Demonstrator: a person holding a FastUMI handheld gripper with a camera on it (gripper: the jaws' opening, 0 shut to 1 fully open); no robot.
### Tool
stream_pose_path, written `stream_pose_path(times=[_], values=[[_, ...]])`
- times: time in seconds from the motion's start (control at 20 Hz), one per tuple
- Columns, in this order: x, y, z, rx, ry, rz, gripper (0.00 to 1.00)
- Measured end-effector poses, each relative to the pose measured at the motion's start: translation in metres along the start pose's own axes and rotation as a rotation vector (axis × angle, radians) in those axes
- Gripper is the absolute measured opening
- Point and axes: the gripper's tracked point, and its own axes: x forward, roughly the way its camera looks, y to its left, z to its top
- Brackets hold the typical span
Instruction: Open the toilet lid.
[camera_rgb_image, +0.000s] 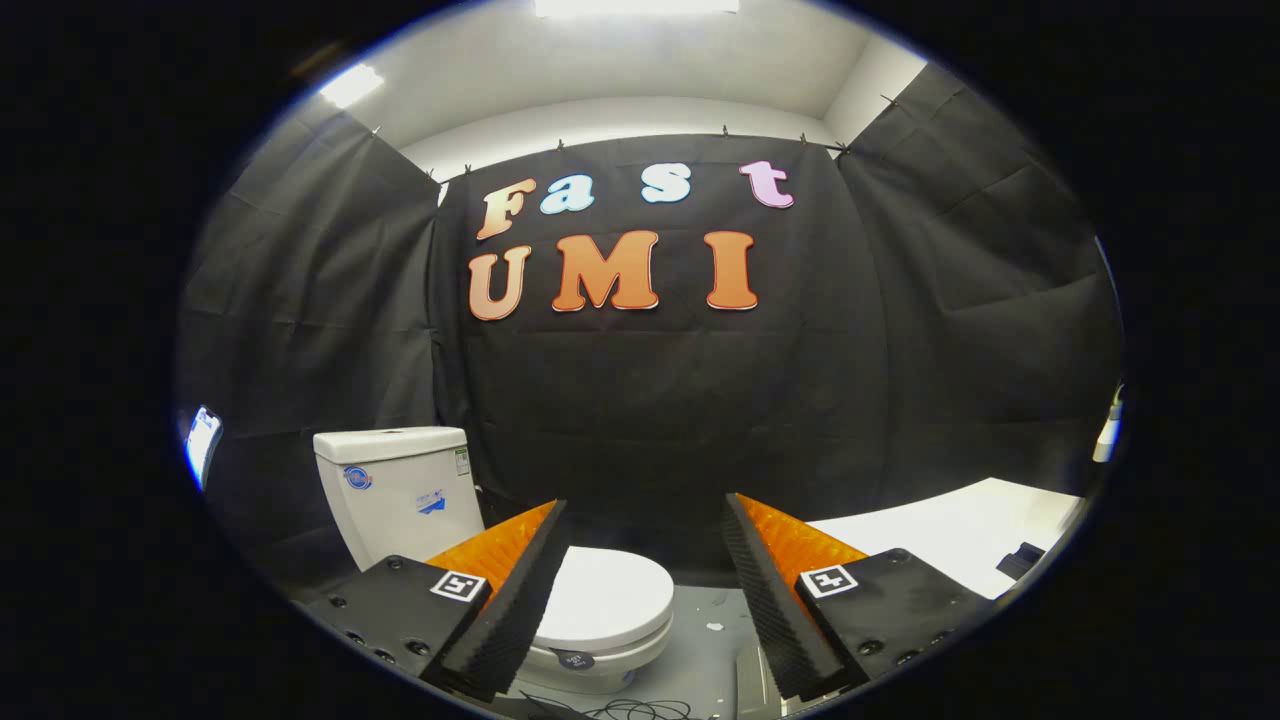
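Observation:
A white toilet stands on the floor ahead and below, its tank against the black cloth wall. The lid lies flat and shut over the bowl, partly hidden behind my left finger. My gripper is open, fingers spread wide with nothing between them. It hovers above the toilet and does not touch it; the lid's front edge sits in the gap between the fingers, nearer the left one.
A white table top runs off beyond the right finger, with a small dark object on it. Grey floor and loose cables lie below the bowl. Black cloth walls close the booth on three sides.

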Motion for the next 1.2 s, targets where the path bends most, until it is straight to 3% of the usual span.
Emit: stream_pose_path(times=[1.2], values=[[-0.003,-0.013,0.018,0.079,-0.045,-0.027,0.98]])
